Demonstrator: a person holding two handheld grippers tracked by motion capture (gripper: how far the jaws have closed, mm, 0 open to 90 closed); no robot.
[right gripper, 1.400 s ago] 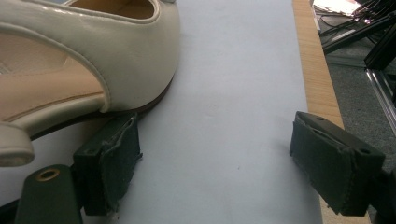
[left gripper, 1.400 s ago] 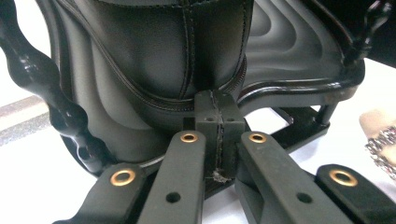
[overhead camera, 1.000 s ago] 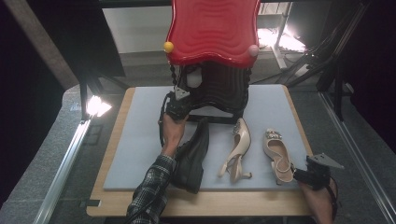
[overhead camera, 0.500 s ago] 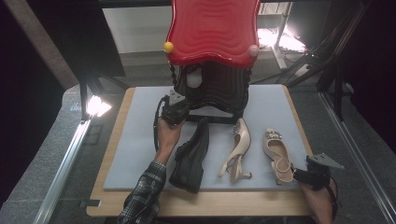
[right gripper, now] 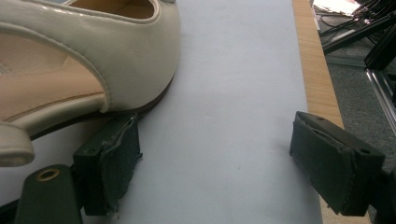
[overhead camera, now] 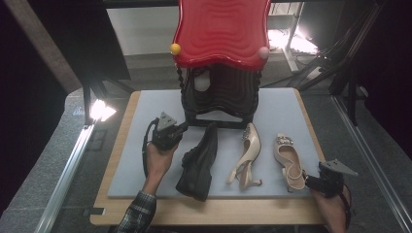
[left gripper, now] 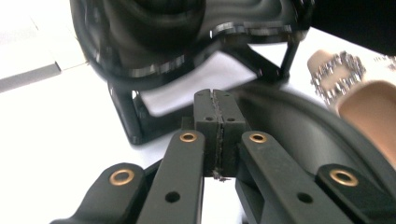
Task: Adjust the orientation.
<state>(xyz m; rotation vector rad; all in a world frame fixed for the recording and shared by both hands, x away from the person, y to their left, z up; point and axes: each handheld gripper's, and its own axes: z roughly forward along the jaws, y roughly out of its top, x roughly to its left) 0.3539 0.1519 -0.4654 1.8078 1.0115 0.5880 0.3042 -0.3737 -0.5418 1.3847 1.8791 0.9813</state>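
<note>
A black shoe [overhead camera: 197,165] lies on the grey mat [overhead camera: 141,160] in front of a black shoe rack [overhead camera: 221,94] with a red top. My left gripper [overhead camera: 182,127] hovers just left of the shoe's toe, shut and holding nothing. Up close, its jaws [left gripper: 219,116] are pressed together, pointing at the rack's frame [left gripper: 135,121], with the black shoe [left gripper: 299,126] to the right. A beige slingback heel [overhead camera: 245,155] lies on its side. My right gripper [overhead camera: 321,182] stands open beside a jewelled beige shoe [overhead camera: 287,158]. One pad [right gripper: 109,163] sits by that shoe's [right gripper: 93,60] sole, and nothing is between the jaws [right gripper: 224,163].
The mat lies on a wooden table [overhead camera: 218,211] with a narrow bare strip along its right edge [right gripper: 317,60]. Metal rails and stands flank the table on both sides. A bright lamp [overhead camera: 99,110] shines at the left.
My left hand has drawn back from the rack, toward the left and the near side, jaws still shut. The shoes and the right gripper have not moved.
</note>
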